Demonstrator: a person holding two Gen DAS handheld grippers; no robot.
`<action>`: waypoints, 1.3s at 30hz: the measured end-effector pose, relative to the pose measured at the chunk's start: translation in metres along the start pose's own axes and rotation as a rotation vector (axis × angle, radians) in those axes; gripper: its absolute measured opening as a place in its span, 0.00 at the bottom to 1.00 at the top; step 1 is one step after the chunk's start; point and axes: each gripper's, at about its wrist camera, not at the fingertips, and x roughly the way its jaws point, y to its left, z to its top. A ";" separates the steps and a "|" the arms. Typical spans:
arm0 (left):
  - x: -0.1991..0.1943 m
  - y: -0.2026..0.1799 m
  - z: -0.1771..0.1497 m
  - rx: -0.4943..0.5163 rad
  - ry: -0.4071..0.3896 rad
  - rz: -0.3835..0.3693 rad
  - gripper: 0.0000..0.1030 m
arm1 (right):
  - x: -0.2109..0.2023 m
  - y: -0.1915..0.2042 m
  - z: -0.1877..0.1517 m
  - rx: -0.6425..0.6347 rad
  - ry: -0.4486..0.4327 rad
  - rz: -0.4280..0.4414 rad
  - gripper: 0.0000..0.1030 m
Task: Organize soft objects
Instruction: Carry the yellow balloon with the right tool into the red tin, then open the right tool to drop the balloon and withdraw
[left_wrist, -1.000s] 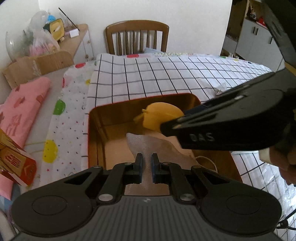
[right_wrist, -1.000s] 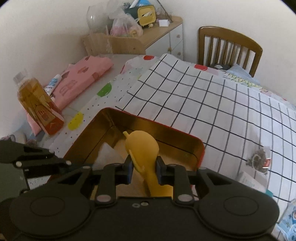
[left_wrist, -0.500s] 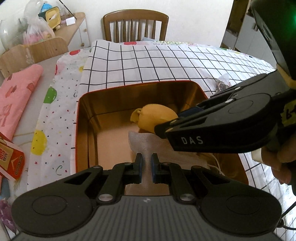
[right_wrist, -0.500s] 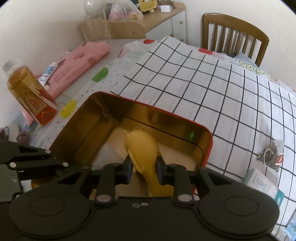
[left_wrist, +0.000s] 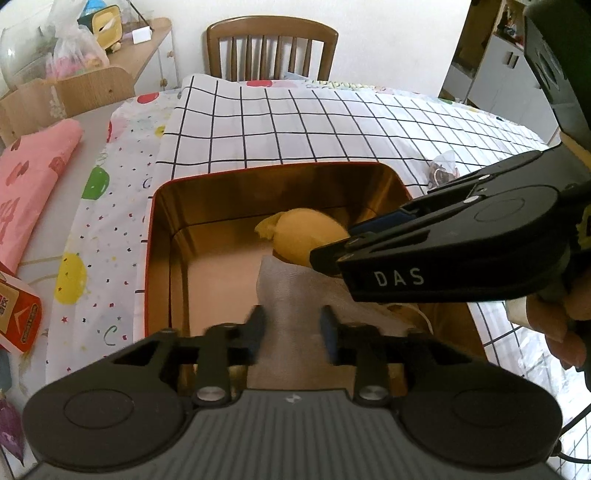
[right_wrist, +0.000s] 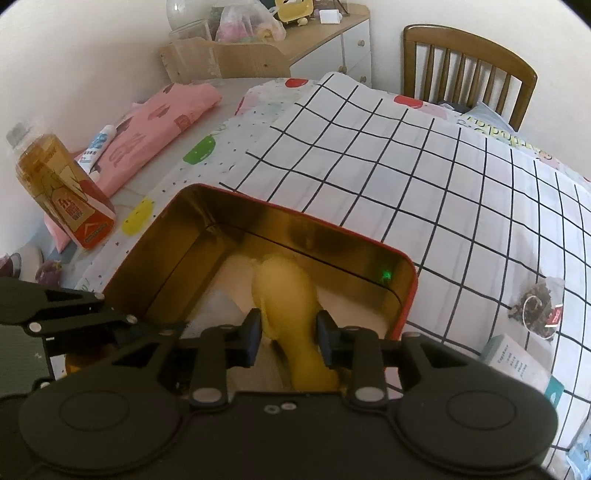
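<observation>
- My left jaws (left_wrist: 291, 328) are opening over the near end of the tin (left_wrist: 162, 229); the pale cloth (left_wrist: 291, 291) lies between them, and I see a gap on either side of it, so the pads no longer press it.
- The cloth lies on the tin's floor, running from my left jaws toward the far wall, its far end reaching under the yellow toy (left_wrist: 306, 236).
- My right jaws (right_wrist: 288, 336) are opening too. The yellow toy (right_wrist: 284, 295) is between them, its narrow part filling most of the gap; I judge the pads are barely off it, though I cannot tell for sure.
- The toy's long axis runs straight ahead from my right jaws, the fat rounded end toward the tin's far wall (right_wrist: 317, 243) and low inside the tin.
- From the left view, my right gripper (left_wrist: 443, 254) comes in from the right edge of the tin and crosses above the cloth, so the two tools sit close together over the same box.
- I judge both soft things are being set down in the tin; the coming move is to draw each pair of jaws back along its own line, the right clear of the toy's tail, the left off the cloth.
- The tin rests on a checked cloth (right_wrist: 424, 166) covering the worktop; a drink bottle (right_wrist: 62, 192) stands well off to the left.
</observation>
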 end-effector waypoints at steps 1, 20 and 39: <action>-0.001 0.000 -0.001 -0.002 -0.004 -0.005 0.57 | -0.001 0.000 0.000 0.000 -0.001 0.005 0.33; -0.052 -0.021 -0.002 0.019 -0.108 -0.014 0.59 | -0.073 -0.005 -0.017 0.008 -0.144 0.002 0.52; -0.113 -0.072 -0.007 0.058 -0.251 -0.016 0.79 | -0.174 -0.023 -0.072 0.018 -0.343 0.003 0.79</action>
